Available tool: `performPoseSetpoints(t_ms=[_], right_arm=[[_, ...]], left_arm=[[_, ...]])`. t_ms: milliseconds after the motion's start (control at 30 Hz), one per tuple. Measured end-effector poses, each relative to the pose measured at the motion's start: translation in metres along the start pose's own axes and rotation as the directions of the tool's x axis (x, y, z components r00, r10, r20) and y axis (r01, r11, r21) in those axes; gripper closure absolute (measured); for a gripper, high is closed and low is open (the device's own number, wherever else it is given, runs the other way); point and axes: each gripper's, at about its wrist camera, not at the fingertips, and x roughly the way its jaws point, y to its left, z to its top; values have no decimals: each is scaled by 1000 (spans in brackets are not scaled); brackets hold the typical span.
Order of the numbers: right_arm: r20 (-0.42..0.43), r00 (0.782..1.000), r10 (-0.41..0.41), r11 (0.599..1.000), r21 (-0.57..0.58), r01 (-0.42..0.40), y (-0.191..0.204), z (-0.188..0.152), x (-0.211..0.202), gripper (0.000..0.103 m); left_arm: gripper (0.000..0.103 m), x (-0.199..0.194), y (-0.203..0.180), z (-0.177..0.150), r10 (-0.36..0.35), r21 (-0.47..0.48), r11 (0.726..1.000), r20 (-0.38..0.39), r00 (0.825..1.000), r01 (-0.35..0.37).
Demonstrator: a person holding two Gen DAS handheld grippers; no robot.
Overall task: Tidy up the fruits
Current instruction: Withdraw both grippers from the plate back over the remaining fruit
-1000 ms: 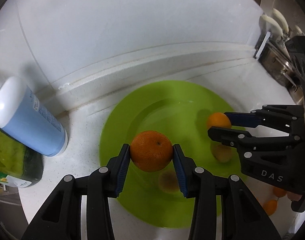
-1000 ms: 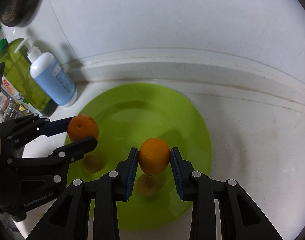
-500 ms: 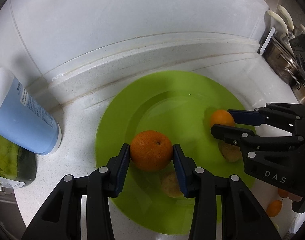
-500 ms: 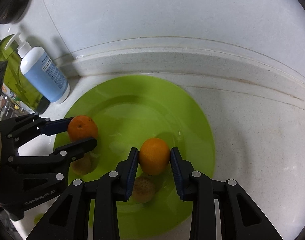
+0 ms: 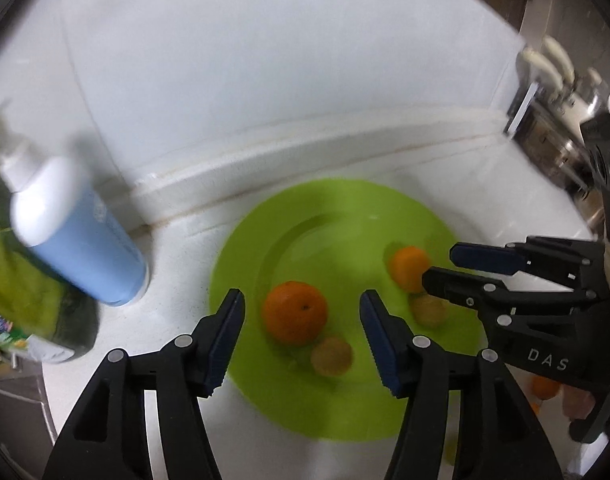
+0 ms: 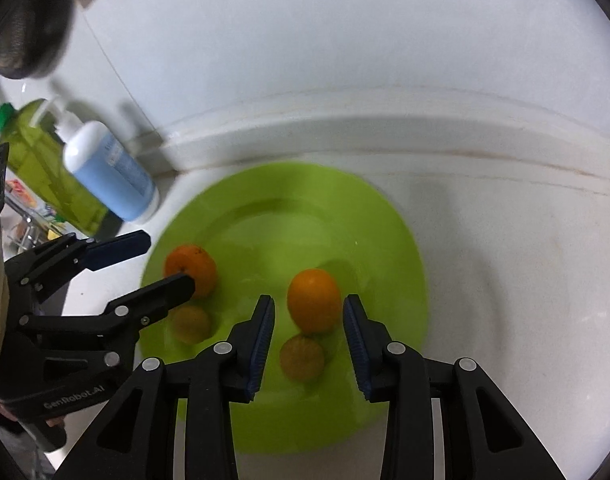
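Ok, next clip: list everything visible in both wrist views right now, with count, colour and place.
oranges: two, orange, on the plate, one between each gripper's open fingers; second
plate: one, lime green, on the counter
counter: one, white, under the plate
pump bottle: one, blue and white, left of plate
green bottle: one, behind the pump bottle
small fruits: orange, blurred, beyond the plate's right edge
left gripper: black, blue pads, open
right gripper: black, blue pads, open

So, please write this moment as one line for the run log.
left gripper: open | right gripper: open | oranges: on plate
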Motion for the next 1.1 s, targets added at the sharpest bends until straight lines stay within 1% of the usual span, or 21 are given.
performPoseSetpoints(t_ms=[33, 67, 100, 200, 267, 367, 433, 533, 567, 600, 833, 933, 1000, 1033, 1100], right_arm=[[18, 1000, -2, 1000, -6, 2, 2, -2, -7, 66], [67, 998, -11, 1000, -16, 12, 7, -7, -26, 66], [67, 998, -11, 1000, -16, 12, 7, -7, -26, 65], [140, 990, -8, 999, -31, 12, 14, -16, -56, 63], [188, 982, -10, 999, -43, 19, 20, -22, -76, 63], [252, 968, -17, 998, -55, 32, 27, -31, -103, 59], [288, 957, -20, 997, -65, 40, 32, -39, -120, 58], [319, 948, -19, 996, -73, 44, 38, -48, -136, 57], [329, 944, -16, 996, -75, 43, 39, -52, -141, 55], [335, 942, -15, 996, -76, 43, 39, -56, -145, 54], [377, 926, -18, 995, -86, 55, 47, -91, -177, 53], [389, 921, -24, 994, -91, 64, 49, -104, -185, 48], [392, 919, -29, 993, -91, 70, 50, -113, -188, 48], [392, 919, -30, 993, -97, 74, 52, -123, -190, 48], [391, 920, -33, 992, -97, 77, 53, -127, -190, 48]], left_arm=[[42, -8, -1, -1, -2, -7, 1000, 12, 1000, 2], [41, -16, -3, -3, -4, -12, 1000, 26, 1000, 4], [41, -27, -5, -5, -5, -17, 1000, 47, 999, 6], [40, -55, -9, -11, 6, -28, 1000, 97, 995, -4], [39, -71, -12, -15, 20, -36, 999, 125, 992, -16], [37, -95, -16, -26, 56, -44, 998, 169, 984, -50], [36, -110, -19, -34, 59, -55, 997, 189, 980, -49], [34, -129, -25, -46, 69, -65, 996, 214, 974, -57], [32, -135, -26, -50, 71, -64, 996, 222, 973, -58], [31, -144, -29, -56, 74, -61, 996, 233, 970, -62], [28, -181, -44, -79, 97, -56, 995, 285, 954, -85], [26, -192, -52, -92, 111, -43, 994, 299, 948, -102], [26, -196, -56, -100, 118, -41, 993, 304, 945, -111], [26, -197, -57, -103, 115, -42, 993, 302, 947, -107], [26, -198, -59, -112, 100, -42, 995, 297, 950, -92]])
